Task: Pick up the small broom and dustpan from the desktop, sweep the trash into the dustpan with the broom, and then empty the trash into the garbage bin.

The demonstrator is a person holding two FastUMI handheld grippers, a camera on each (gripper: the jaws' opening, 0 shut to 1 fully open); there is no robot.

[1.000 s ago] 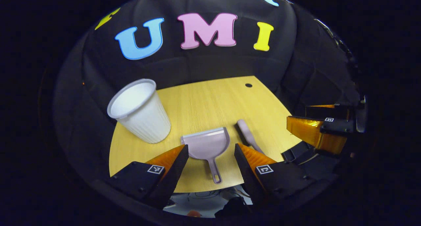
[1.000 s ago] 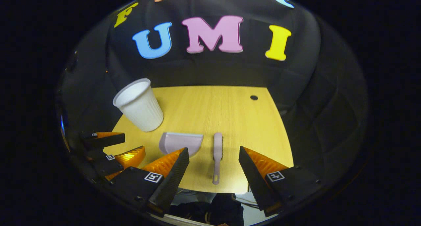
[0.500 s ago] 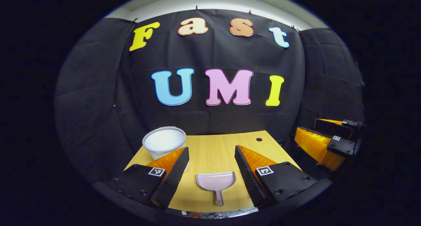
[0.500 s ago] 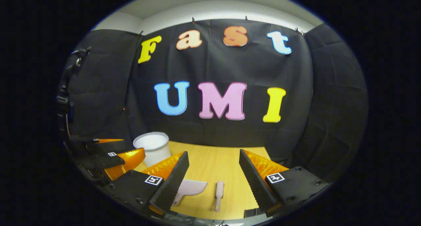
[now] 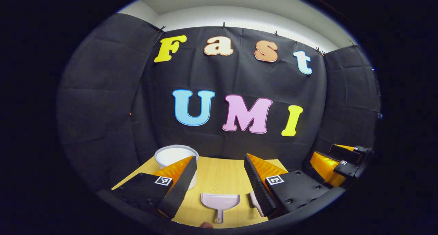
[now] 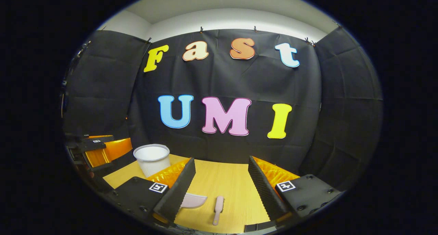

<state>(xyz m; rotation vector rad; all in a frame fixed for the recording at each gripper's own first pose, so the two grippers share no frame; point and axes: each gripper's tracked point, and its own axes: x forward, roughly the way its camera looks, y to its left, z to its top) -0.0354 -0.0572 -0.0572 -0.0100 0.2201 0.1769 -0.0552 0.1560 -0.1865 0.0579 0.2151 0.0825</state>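
Both cameras have tilted up since a second ago, so more wall shows and the things sit lower in each view. No brand or readable label shows on the things; the square markers on the fingers carry no words. On the yellow wooden counter [image 6: 229, 180] stands a white ribbed garbage bin [image 6: 152, 158]. The pale pink dustpan [image 5: 220, 200] lies flat, its handle toward the camera, and the small pink broom [image 6: 217, 208] lies just right of it. The left hand-held gripper [image 5: 219, 180] and right hand-held gripper [image 6: 220, 183] are both wide open, holding nothing, above the counter's near edge.
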